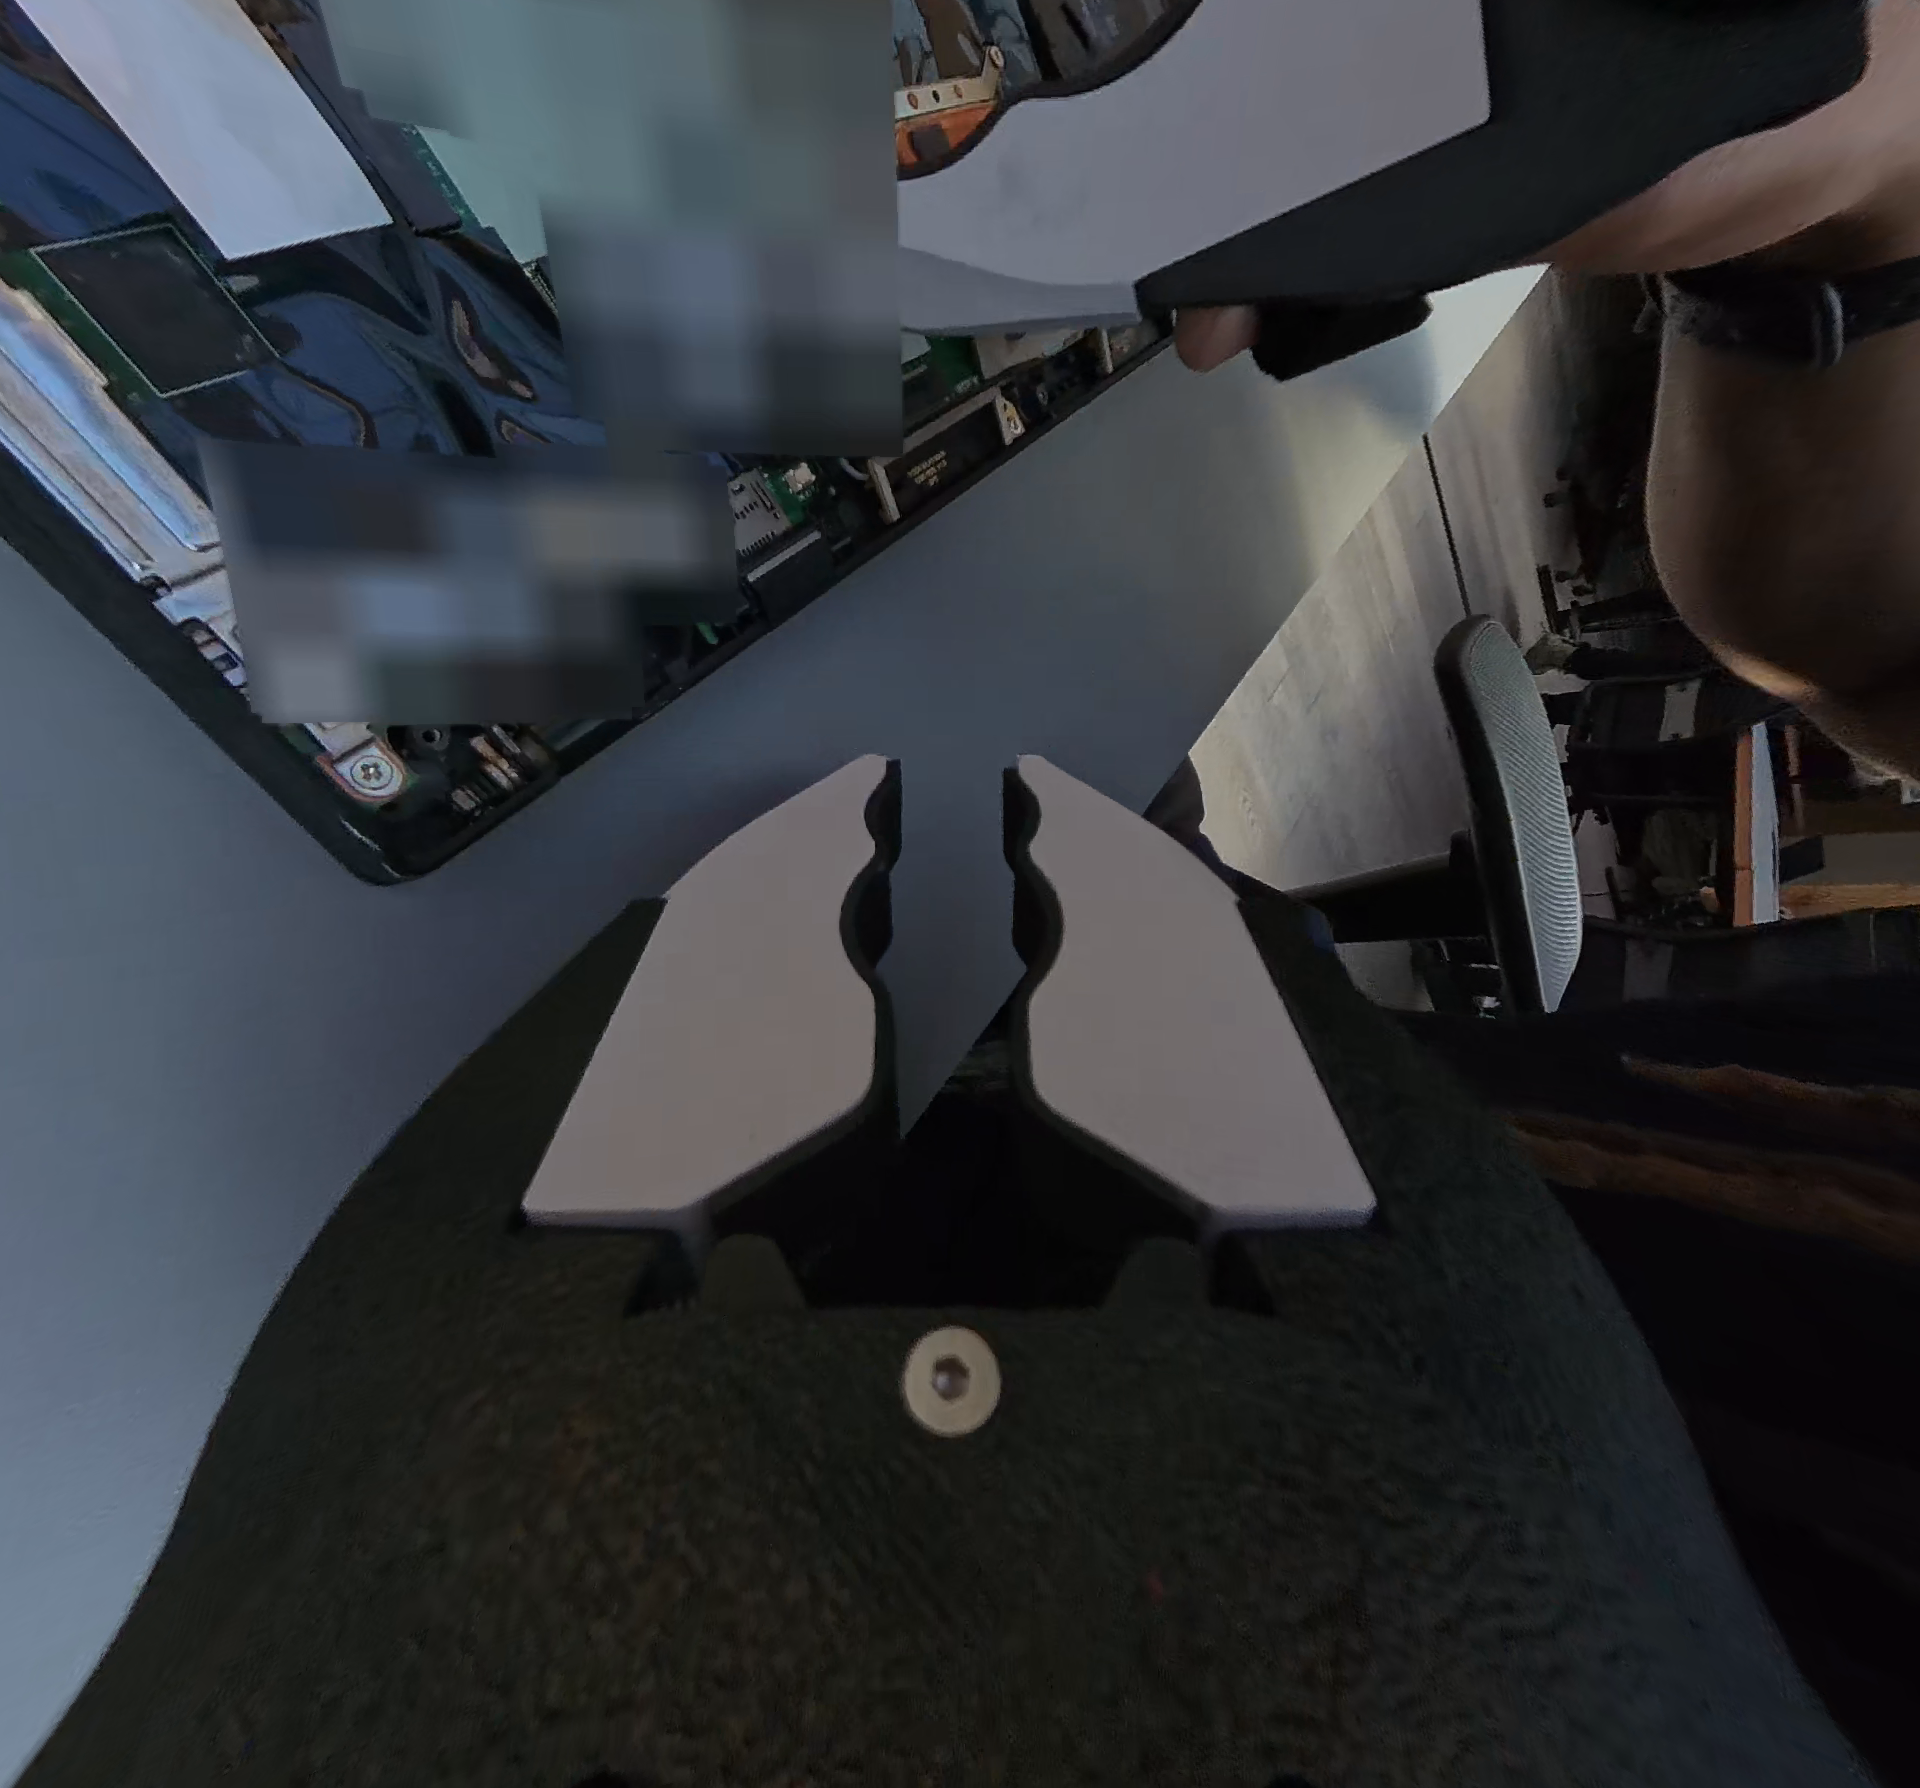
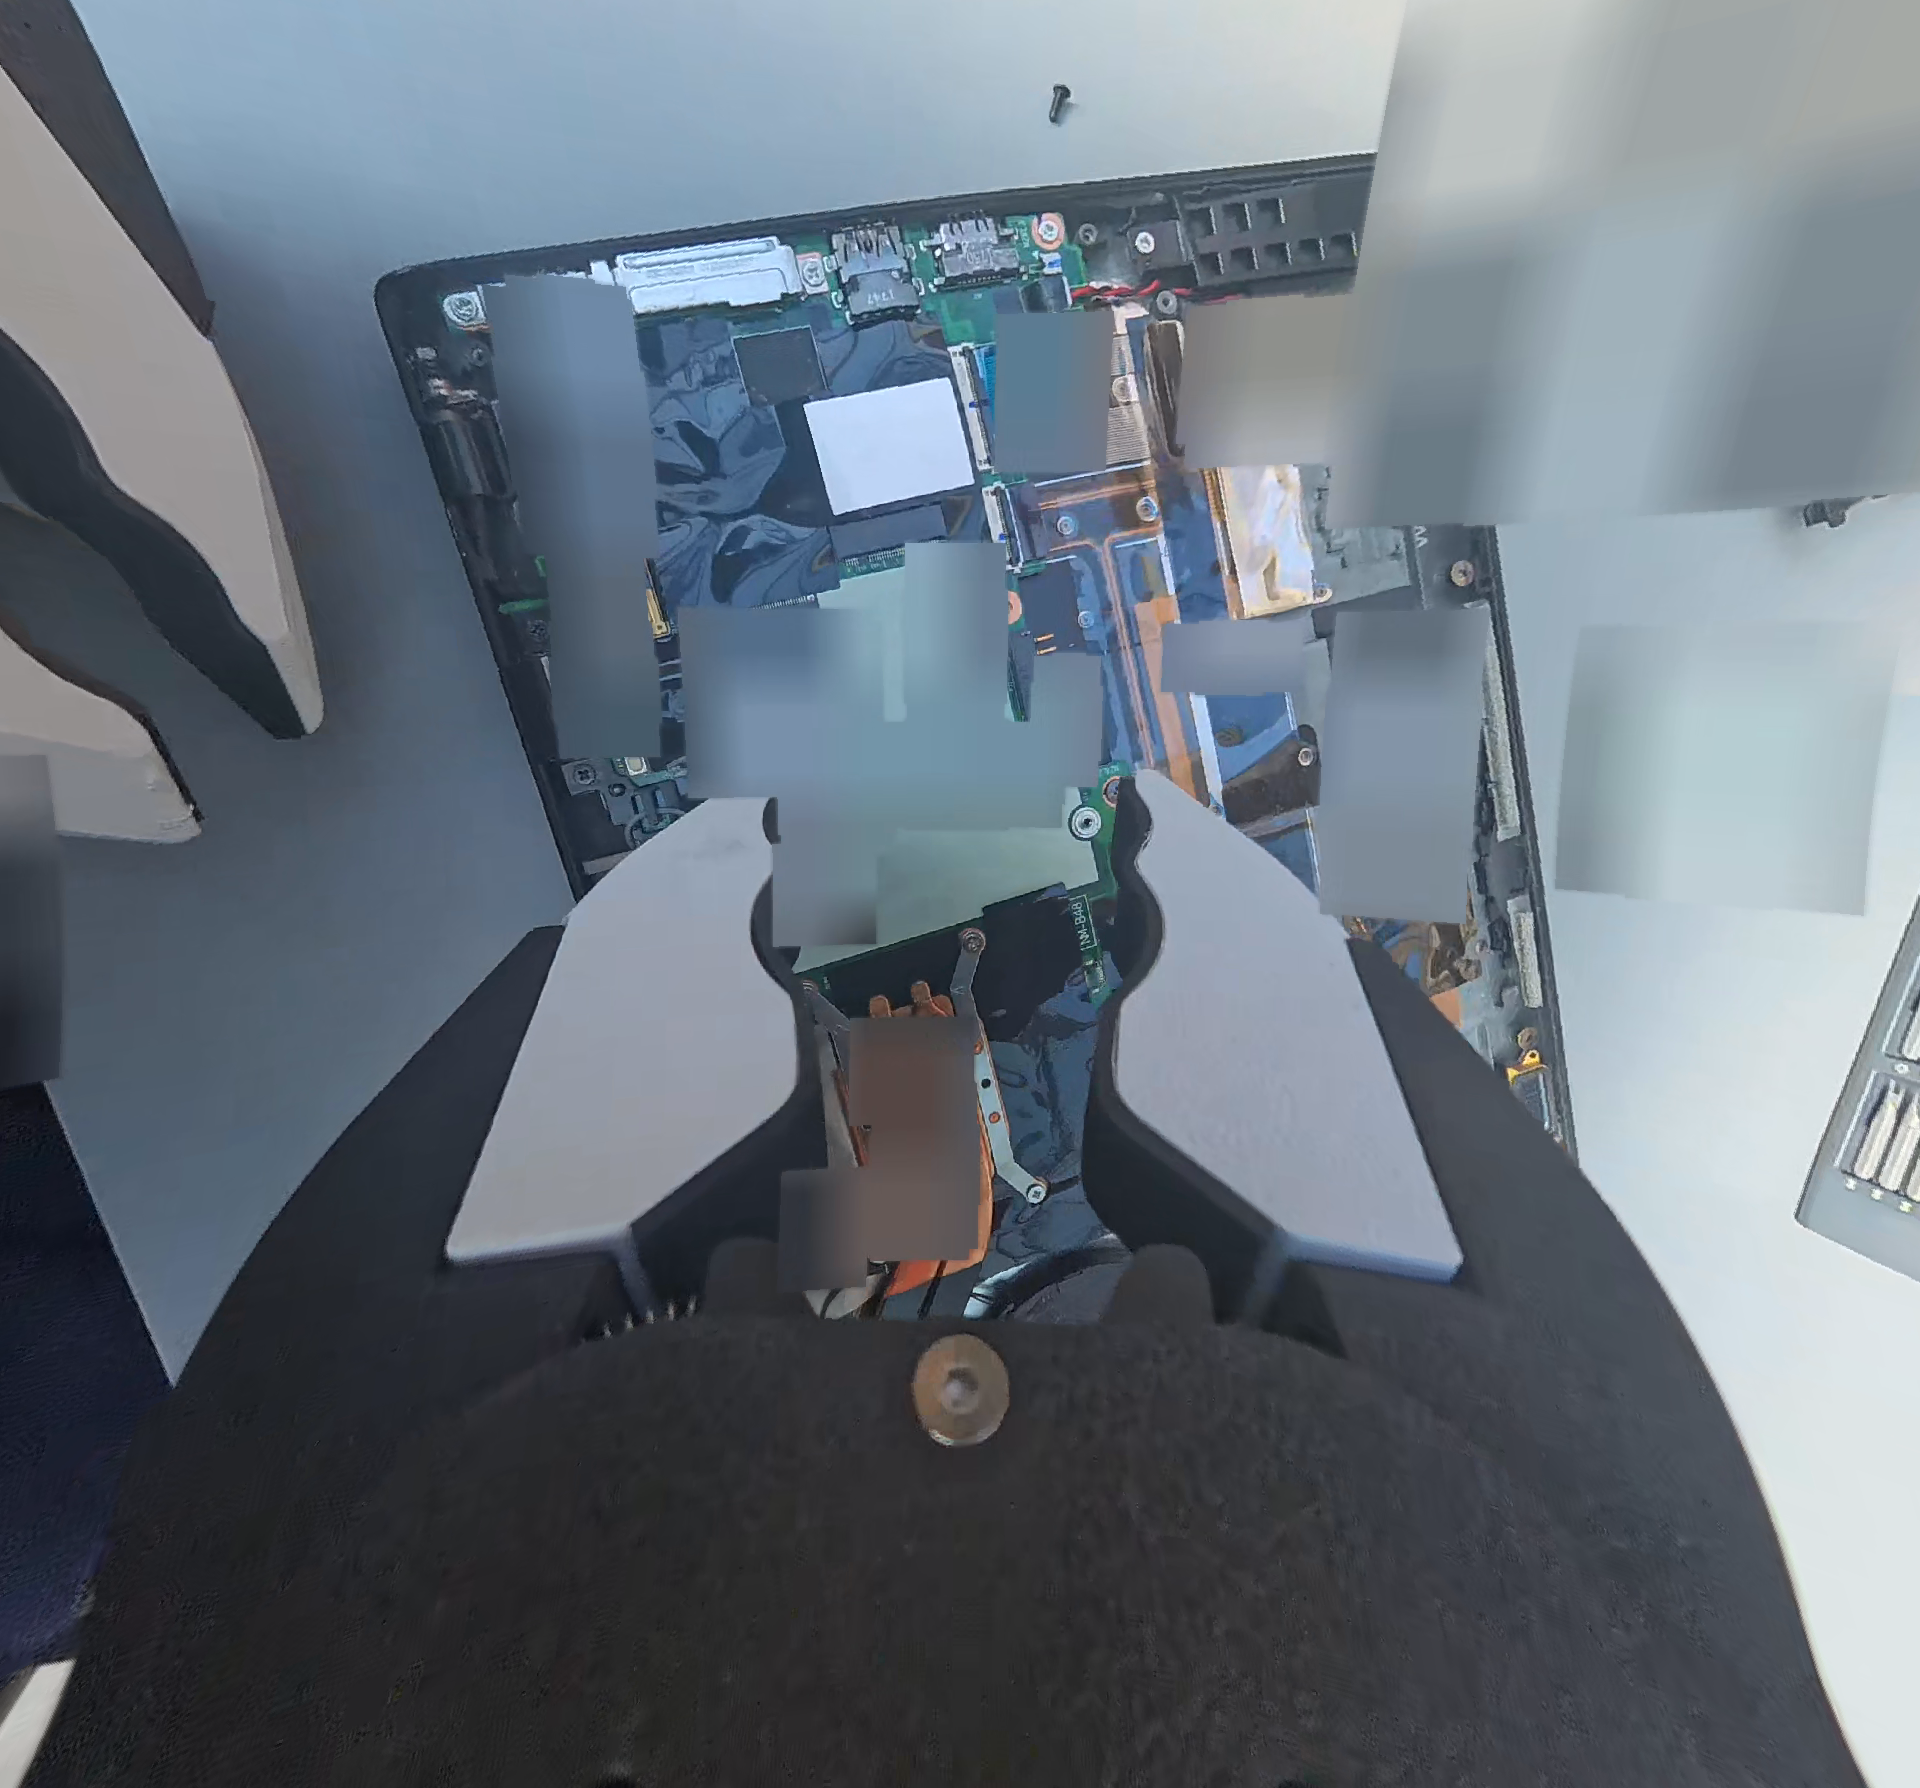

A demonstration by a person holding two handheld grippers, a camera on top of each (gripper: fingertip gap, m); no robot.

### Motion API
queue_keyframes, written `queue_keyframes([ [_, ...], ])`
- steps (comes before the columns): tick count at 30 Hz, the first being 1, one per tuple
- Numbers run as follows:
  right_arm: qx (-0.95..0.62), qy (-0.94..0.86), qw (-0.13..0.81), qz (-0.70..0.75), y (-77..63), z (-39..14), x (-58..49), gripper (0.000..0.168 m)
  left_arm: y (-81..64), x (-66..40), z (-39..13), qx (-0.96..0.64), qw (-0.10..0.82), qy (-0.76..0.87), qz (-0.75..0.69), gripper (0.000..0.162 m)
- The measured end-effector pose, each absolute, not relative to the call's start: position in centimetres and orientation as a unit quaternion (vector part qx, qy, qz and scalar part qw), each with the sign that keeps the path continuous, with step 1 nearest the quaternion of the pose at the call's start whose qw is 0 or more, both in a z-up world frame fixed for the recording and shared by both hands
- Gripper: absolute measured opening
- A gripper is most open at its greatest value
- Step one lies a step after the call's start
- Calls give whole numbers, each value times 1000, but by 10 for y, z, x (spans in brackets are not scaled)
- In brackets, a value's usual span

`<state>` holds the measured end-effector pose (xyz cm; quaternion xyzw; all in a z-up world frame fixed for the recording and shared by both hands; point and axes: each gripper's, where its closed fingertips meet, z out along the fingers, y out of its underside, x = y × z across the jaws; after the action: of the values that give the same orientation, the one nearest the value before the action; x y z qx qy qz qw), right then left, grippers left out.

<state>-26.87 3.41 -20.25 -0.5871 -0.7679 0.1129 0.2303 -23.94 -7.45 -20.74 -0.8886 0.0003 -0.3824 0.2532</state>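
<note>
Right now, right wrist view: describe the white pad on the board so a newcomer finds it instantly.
Start at the opened laptop lying on the pale table, its circuit board exposed. Go to the board's far-left part, just below the silver metal bracket at the far edge. The white pad is a plain, unmarked rectangle on dark film, the only bright white patch among green board and copper piping.

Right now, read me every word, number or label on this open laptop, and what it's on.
I can't quote writing; here's where it stands.
White label strip, between the fingers of the right claw: small print.
Metal port at the far edge of the laptop: a marking.
Black strip by the laptop's edge: too small.
Other labels: blurred.
</note>
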Motion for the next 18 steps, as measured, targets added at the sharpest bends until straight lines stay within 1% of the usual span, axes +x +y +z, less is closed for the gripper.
queue_keyframes([
  [2, -574, -780, 224, 110, 34, -203, -271, 59, -76, -238, -210, -896, 246, 5, -368, 13],
  [4, -562, -791, 216, 111, 33, -204, -272, 61, -78, -235, -210, -899, 242, 8, -366, 2],
  [5, -559, -795, 209, 115, 33, -204, -272, 63, -78, -232, -209, -895, 240, 7, -375, 0],
  [8, -542, -808, 200, 117, 35, -206, -272, 69, -78, -228, -209, -888, 234, -7, -396, 0],
  [11, -532, -816, 194, 119, 37, -208, -272, 70, -76, -229, -211, -887, 236, -15, -397, 0],
  [14, -527, -818, 188, 131, 35, -206, -274, 70, -76, -229, -209, -884, 237, -18, -403, 0],
  [15, -522, -820, 184, 148, 30, -202, -274, 66, -76, -229, -209, -883, 237, -19, -404, 0],
  [17, -513, -821, 158, 195, 12, -194, -269, 63, -76, -231, -208, -882, 241, -22, -405, 0],
  [18, -506, -823, 142, 216, 2, -191, -266, 64, -76, -232, -208, -881, 242, -24, -406, 0],
])
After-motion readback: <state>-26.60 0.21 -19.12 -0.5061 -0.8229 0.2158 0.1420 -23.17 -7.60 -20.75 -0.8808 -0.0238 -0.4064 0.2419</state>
